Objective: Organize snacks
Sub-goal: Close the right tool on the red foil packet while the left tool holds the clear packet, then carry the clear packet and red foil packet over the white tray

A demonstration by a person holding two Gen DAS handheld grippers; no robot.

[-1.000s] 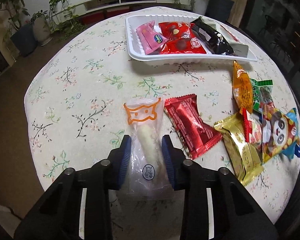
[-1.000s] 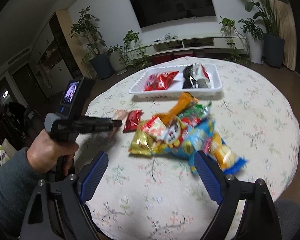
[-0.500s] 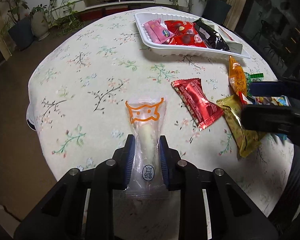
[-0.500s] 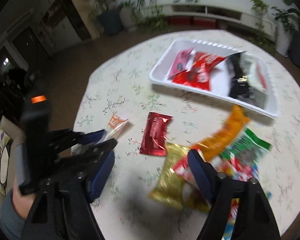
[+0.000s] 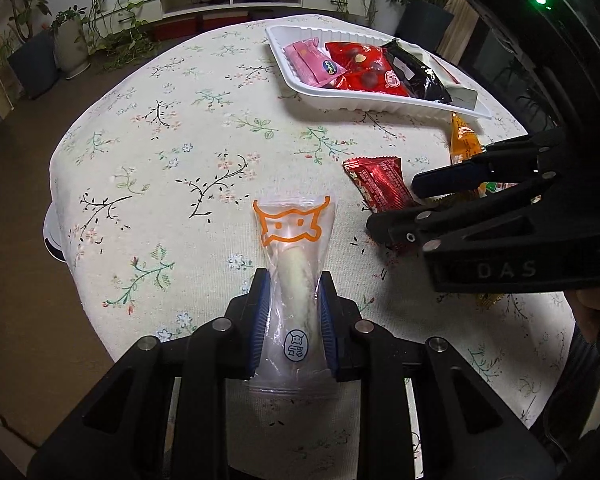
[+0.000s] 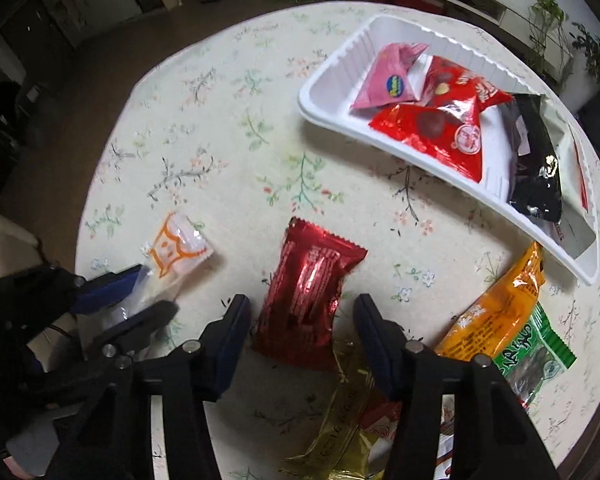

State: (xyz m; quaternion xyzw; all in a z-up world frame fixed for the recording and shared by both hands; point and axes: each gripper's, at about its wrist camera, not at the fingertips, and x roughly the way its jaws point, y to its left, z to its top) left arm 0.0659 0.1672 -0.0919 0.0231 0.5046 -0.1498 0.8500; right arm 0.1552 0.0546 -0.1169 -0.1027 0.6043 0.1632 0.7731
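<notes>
Left wrist view shows the left gripper (image 5: 292, 312) clamped on a clear snack packet (image 5: 294, 264) with an orange cat drawing; its pads squeeze the packet's lower half. The right gripper (image 6: 300, 332) has just been closing, and its jaws stand partly apart on both sides of a red foil packet (image 6: 308, 296) lying on the floral tablecloth (image 6: 220, 140), without pressing it. A white tray (image 6: 328, 92) with snacks sits beyond, near the table's far edge. Between tray and packets the cloth is free.
</notes>
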